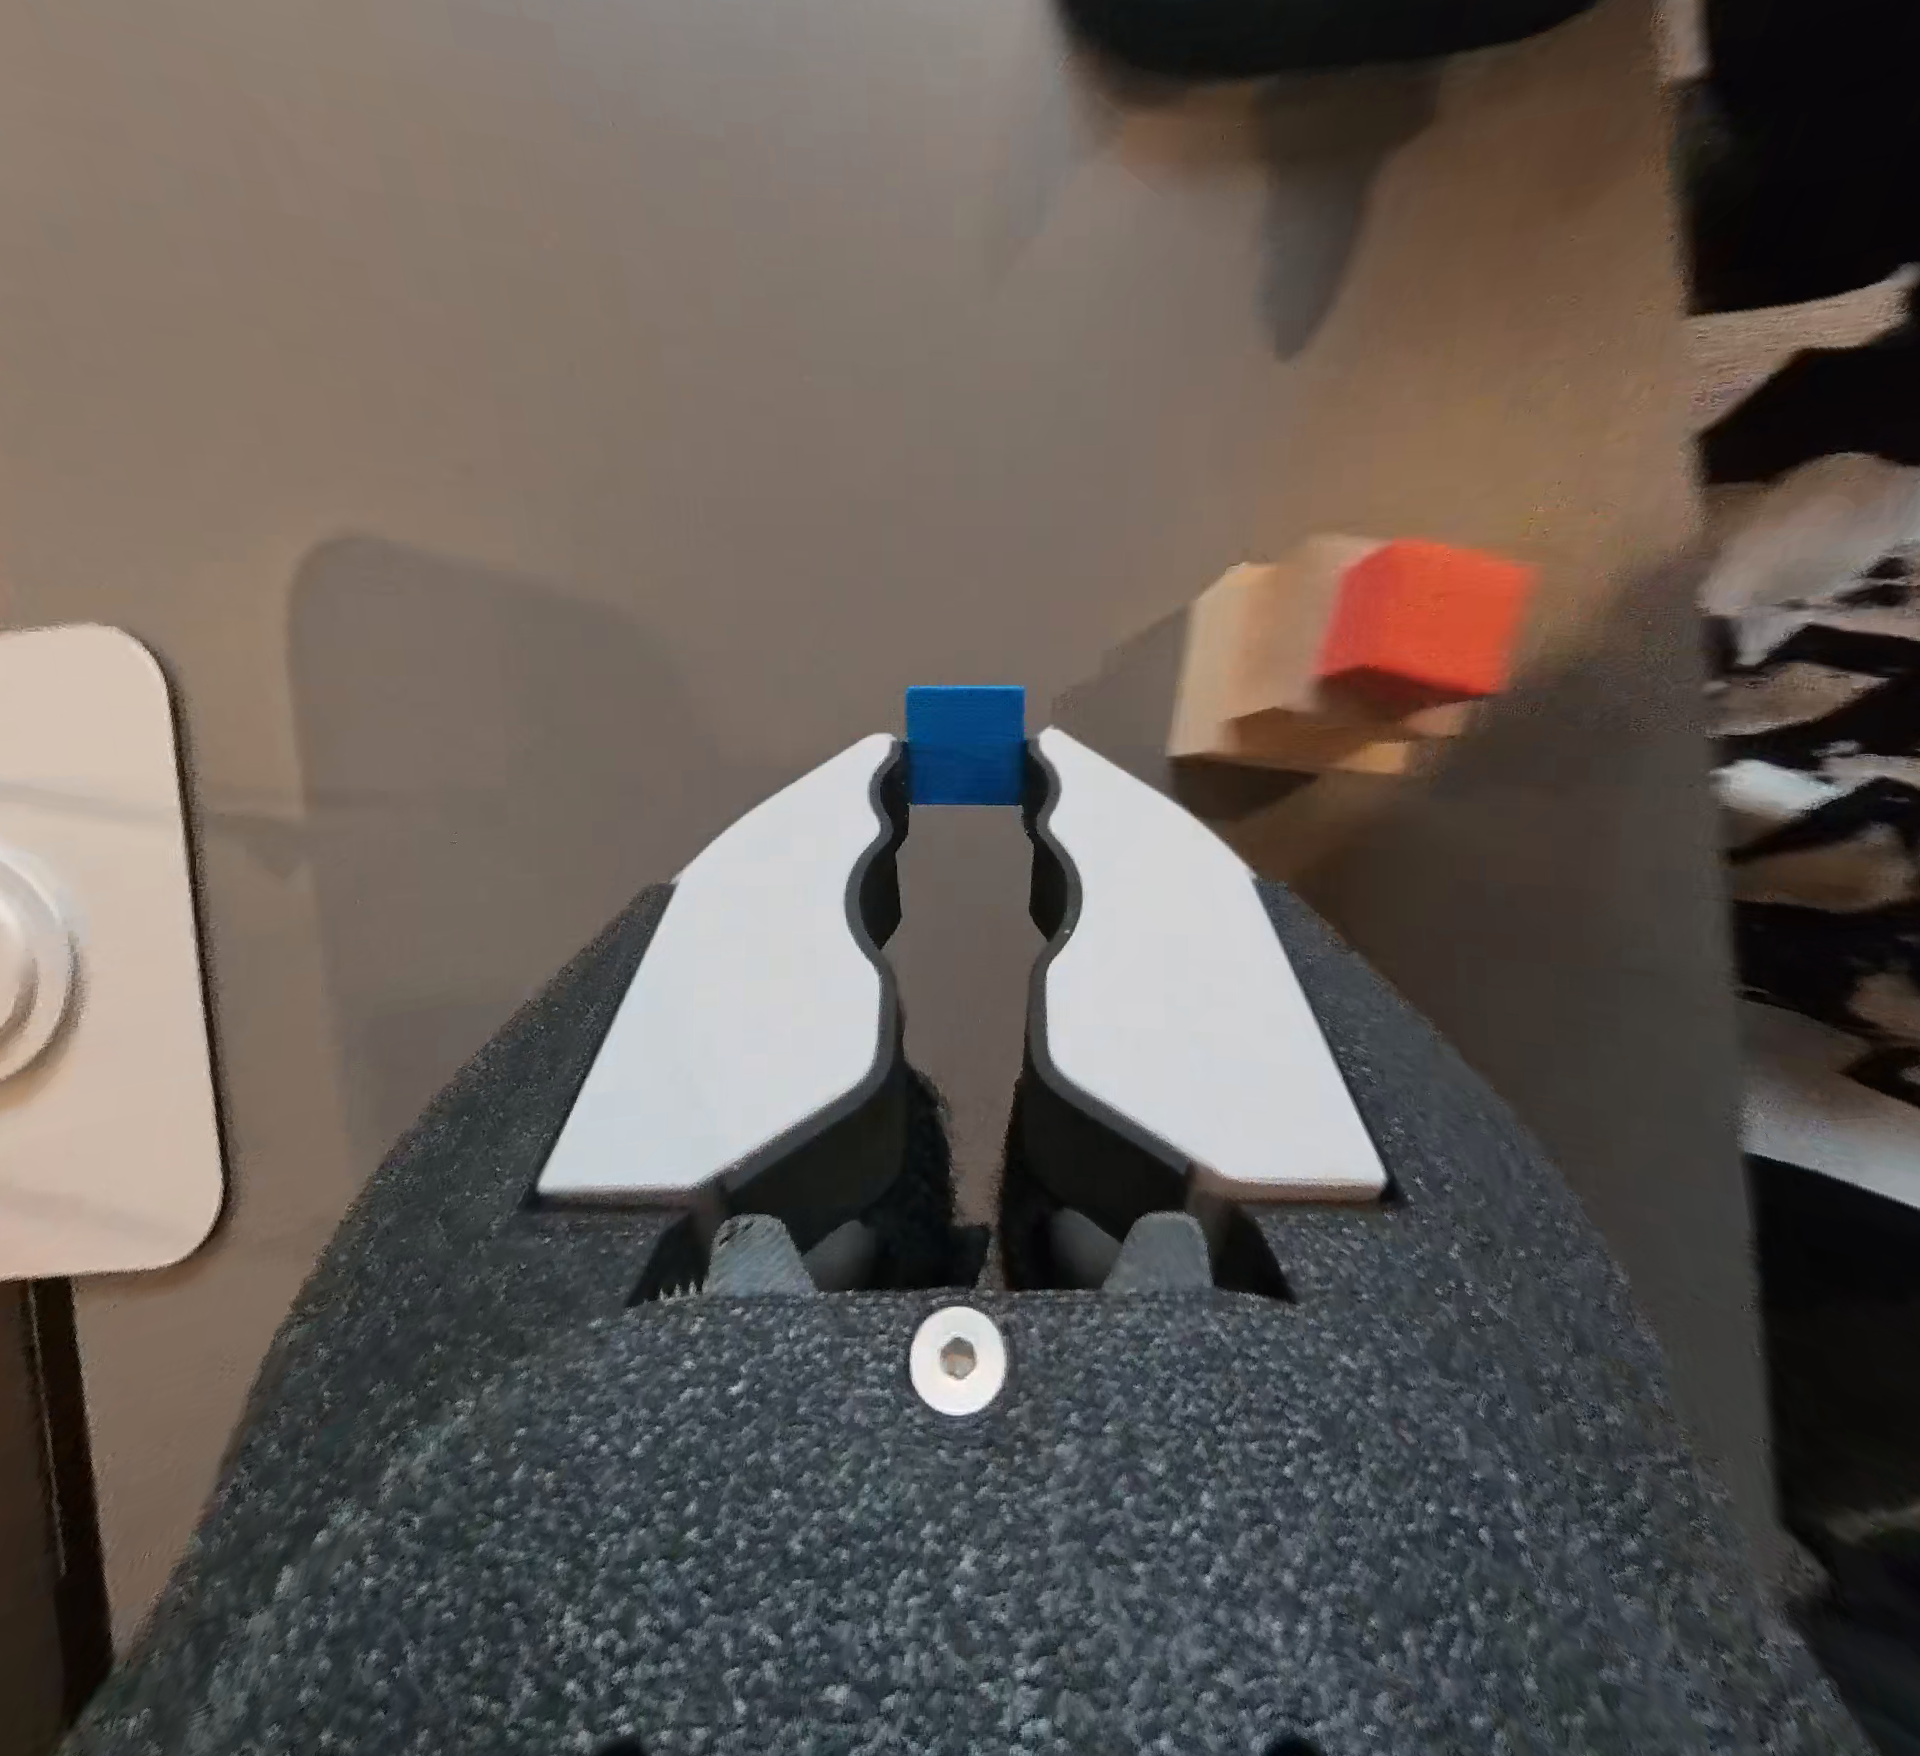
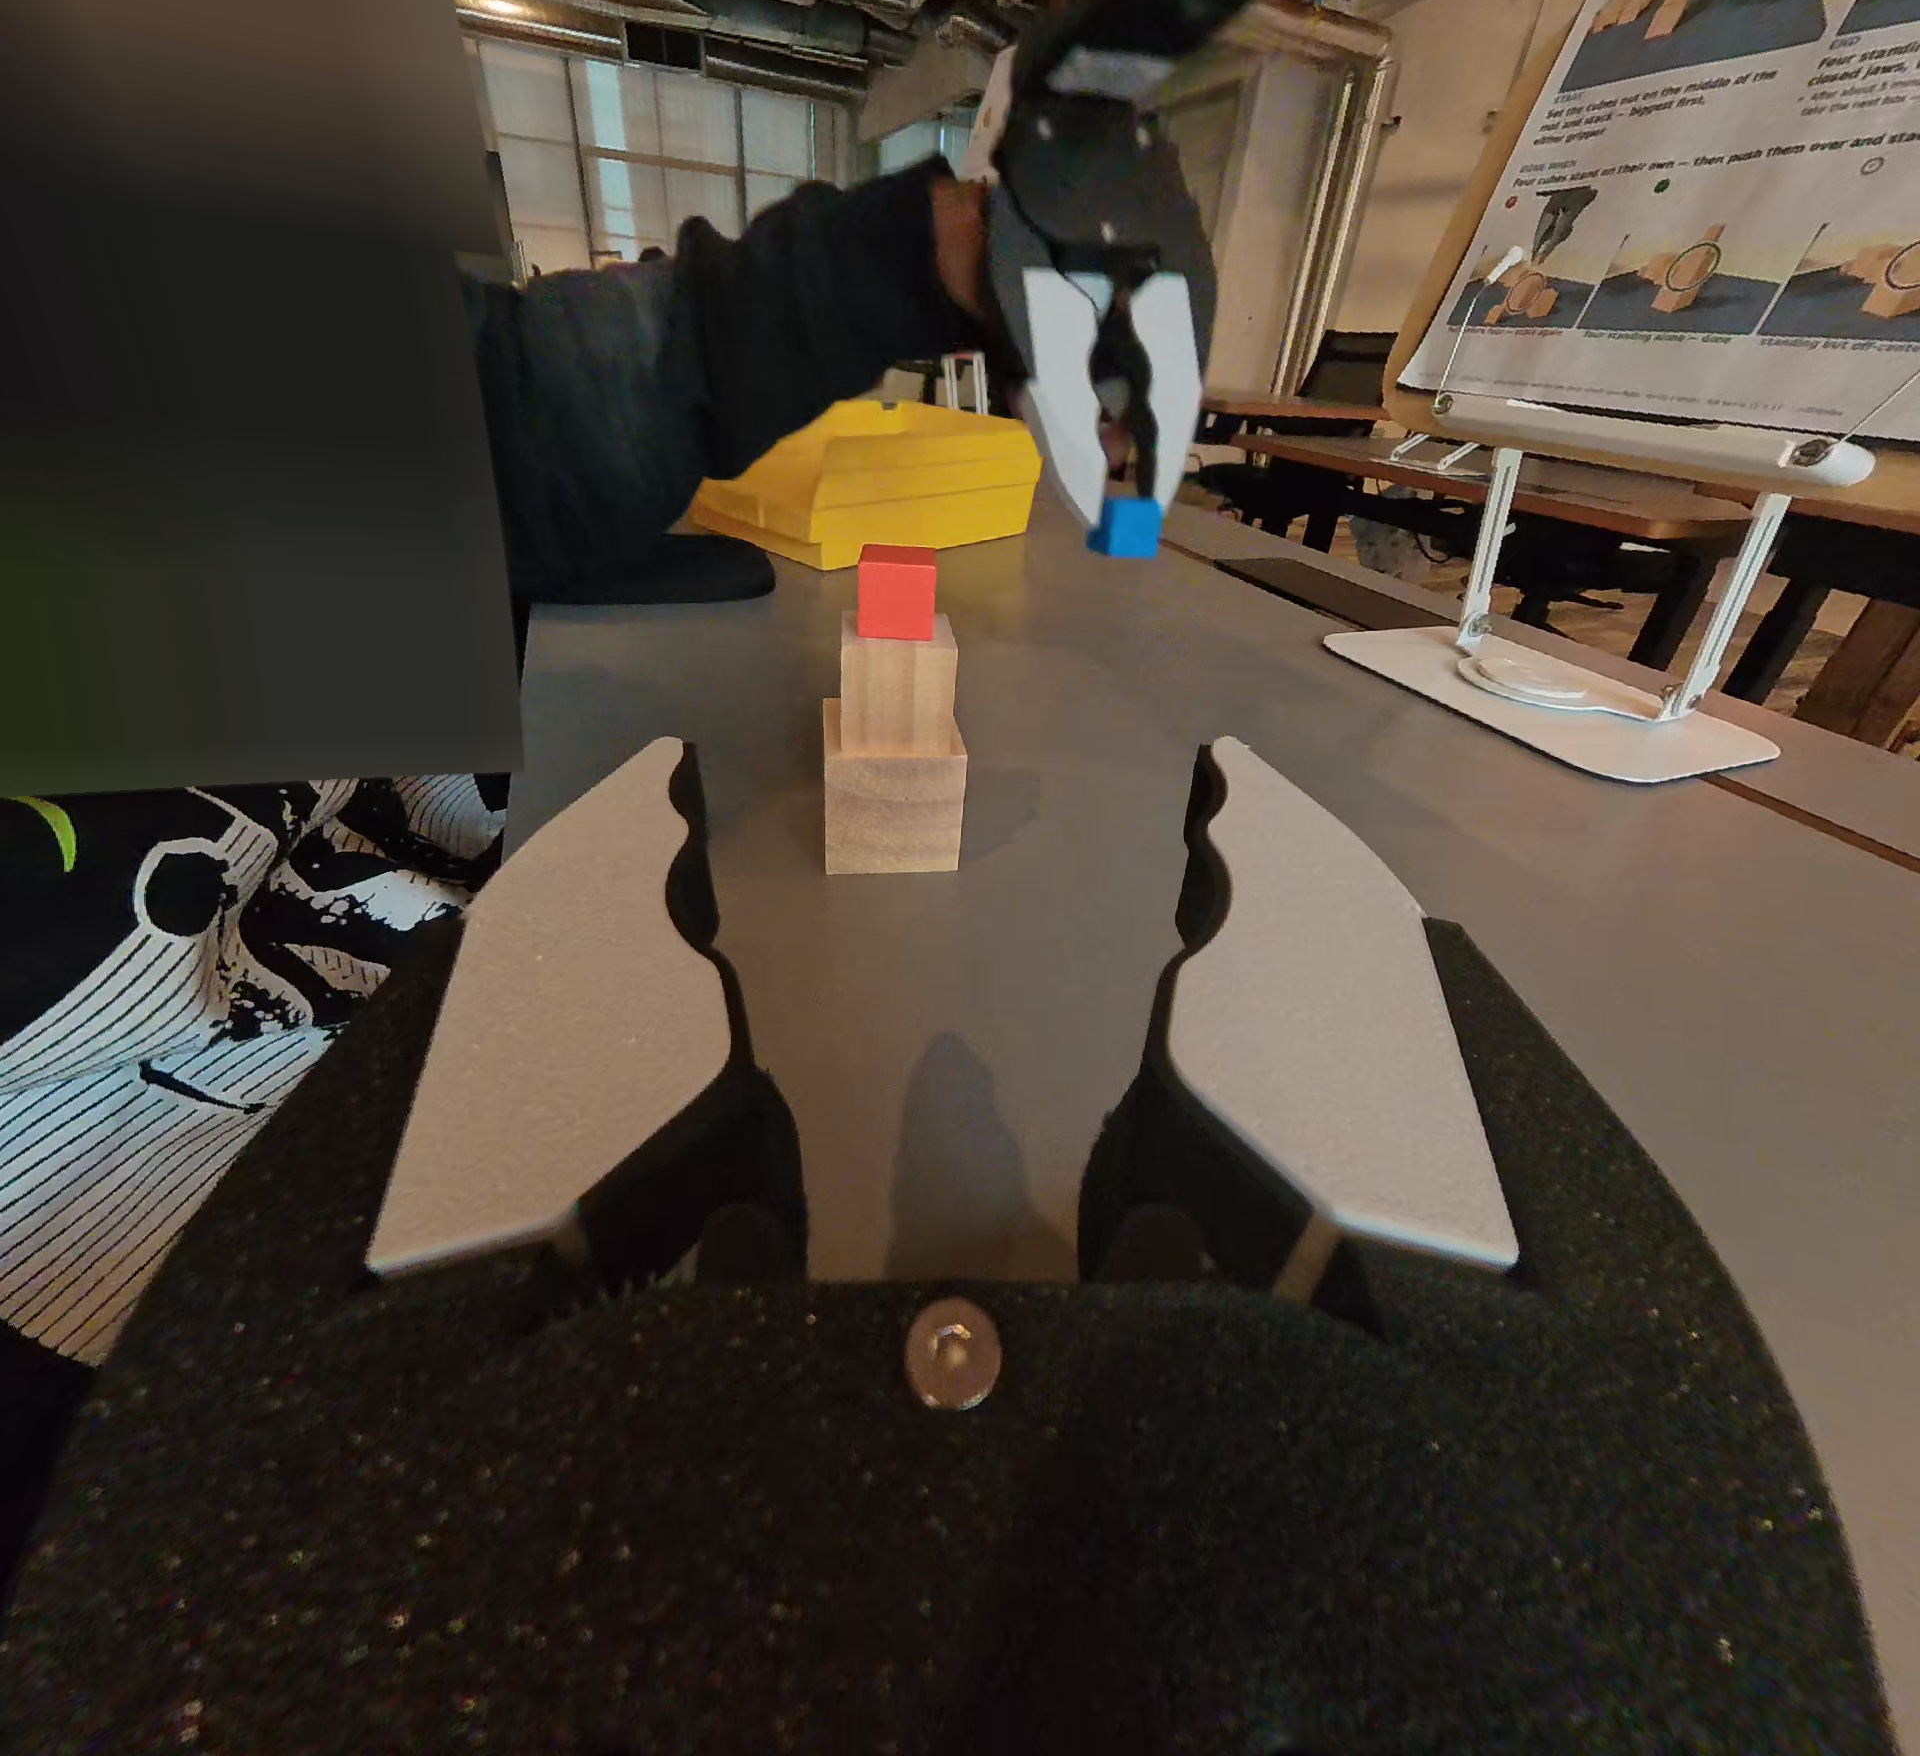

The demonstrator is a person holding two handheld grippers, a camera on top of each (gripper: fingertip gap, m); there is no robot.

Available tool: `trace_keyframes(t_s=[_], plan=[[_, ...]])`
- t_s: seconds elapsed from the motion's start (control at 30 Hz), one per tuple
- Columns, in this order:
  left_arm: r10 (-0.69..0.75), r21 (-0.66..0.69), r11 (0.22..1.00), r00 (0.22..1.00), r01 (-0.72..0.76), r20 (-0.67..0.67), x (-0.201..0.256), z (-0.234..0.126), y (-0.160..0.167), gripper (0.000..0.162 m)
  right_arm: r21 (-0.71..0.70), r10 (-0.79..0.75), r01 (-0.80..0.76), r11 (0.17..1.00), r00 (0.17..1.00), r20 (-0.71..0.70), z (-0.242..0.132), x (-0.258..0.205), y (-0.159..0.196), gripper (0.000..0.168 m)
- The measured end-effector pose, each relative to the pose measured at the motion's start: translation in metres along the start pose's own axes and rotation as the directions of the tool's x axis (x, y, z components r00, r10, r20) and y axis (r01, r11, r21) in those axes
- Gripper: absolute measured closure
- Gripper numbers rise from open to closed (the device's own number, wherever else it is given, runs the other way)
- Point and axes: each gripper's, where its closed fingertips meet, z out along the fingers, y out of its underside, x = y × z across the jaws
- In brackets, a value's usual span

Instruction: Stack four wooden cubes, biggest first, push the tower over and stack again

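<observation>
Left wrist view: motion-blurred; stacked cubes smeared, likely three. Grey tabletop [image 1: 623,304]. Left gripper [image 1: 964,750] clamps small blue cube [image 1: 964,742] at its fingertips.

Right wrist view: upper left masked. Workshop room, white document stand [image 2: 1558,698], yellow plastic tray [image 2: 883,480]. Large plain wooden cube [image 2: 894,807], smaller plain wooden cube [image 2: 899,693], red cube [image 2: 897,591] stacked mid-tabletop. Right gripper [image 2: 940,771] spread wide, empty, near the stack.
</observation>
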Motion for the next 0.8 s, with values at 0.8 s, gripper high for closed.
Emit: trace_keyframes(t_s=[0.8], plan=[[0.171, -0.138, 0.974, 0.983, -0.179, -0.068, 0.092, 0.002, -0.026, 0.142, 0.001, 0.003, -0.003, 1.000, 1.000, 0.000, 0.000, 0.000, 0.000, 0.081]])
